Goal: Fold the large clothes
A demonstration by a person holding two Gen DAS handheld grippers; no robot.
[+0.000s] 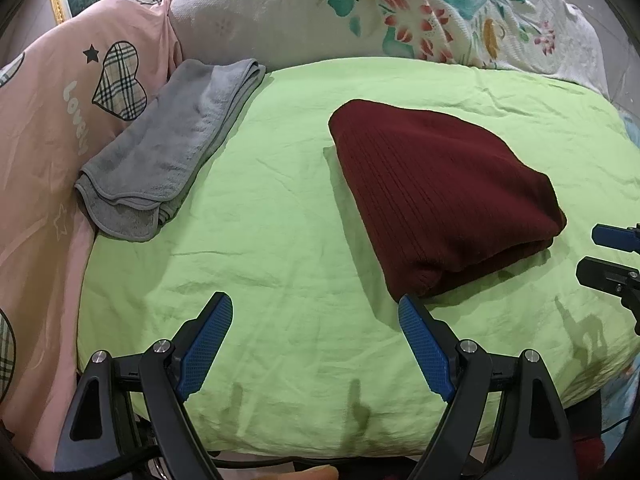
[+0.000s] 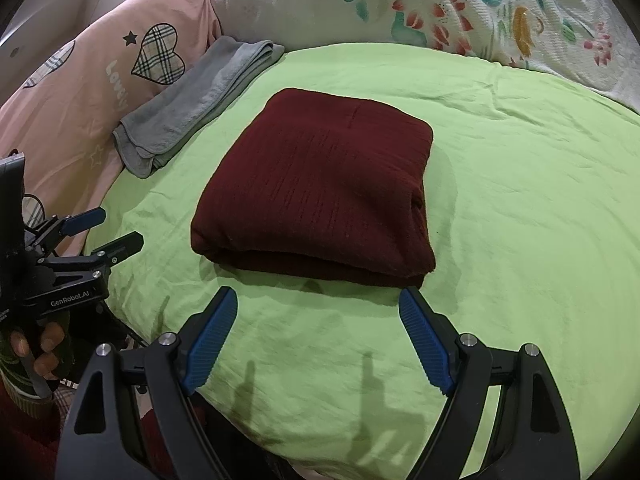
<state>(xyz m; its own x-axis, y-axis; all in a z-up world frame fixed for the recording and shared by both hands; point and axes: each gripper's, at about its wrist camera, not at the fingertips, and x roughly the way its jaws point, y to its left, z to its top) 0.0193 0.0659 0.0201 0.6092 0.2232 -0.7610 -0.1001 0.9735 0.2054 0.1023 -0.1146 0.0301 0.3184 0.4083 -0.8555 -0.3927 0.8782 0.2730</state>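
Note:
A dark red knit garment (image 1: 436, 196) lies folded into a thick rectangle on the light green sheet (image 1: 280, 240); it also shows in the right wrist view (image 2: 320, 188). My left gripper (image 1: 316, 312) is open and empty, just in front of and left of the garment's near corner; it shows at the left edge of the right wrist view (image 2: 108, 228). My right gripper (image 2: 318, 304) is open and empty, just in front of the garment's near edge, not touching it. Its fingertips (image 1: 600, 256) show at the right edge of the left wrist view.
A folded grey towel (image 1: 168, 148) lies at the sheet's left edge, also in the right wrist view (image 2: 196, 108). A pink heart-print quilt (image 1: 48, 128) lies to the left. A floral white pillow (image 1: 400, 12) sits at the back.

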